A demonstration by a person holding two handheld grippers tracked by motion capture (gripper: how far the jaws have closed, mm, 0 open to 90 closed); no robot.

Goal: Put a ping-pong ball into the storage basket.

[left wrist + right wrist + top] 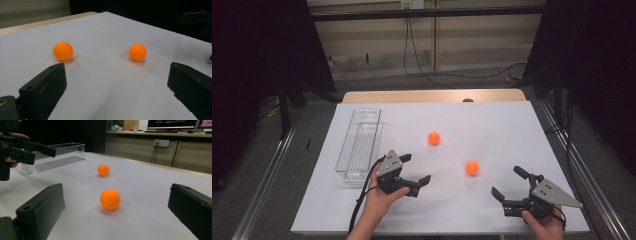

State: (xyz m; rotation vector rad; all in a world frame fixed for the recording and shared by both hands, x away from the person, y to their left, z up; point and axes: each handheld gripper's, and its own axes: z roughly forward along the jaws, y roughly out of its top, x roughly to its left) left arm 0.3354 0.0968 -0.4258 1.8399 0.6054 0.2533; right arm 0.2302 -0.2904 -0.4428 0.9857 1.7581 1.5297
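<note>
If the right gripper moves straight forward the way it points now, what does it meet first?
Probably the nearer ball: it lies centred between the open jaws of the right gripper, with bare table between them.

Left tool (416, 169): jaws spread wide, held in the left hand (379, 196), angled right.
Right tool (508, 185): jaws wide apart, gripped by the right hand (544, 222), angled left.

Right hand (546, 227) cut by edge

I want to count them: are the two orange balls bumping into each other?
Apart. The high view shows bare white table between the far ball and near ball.
</note>
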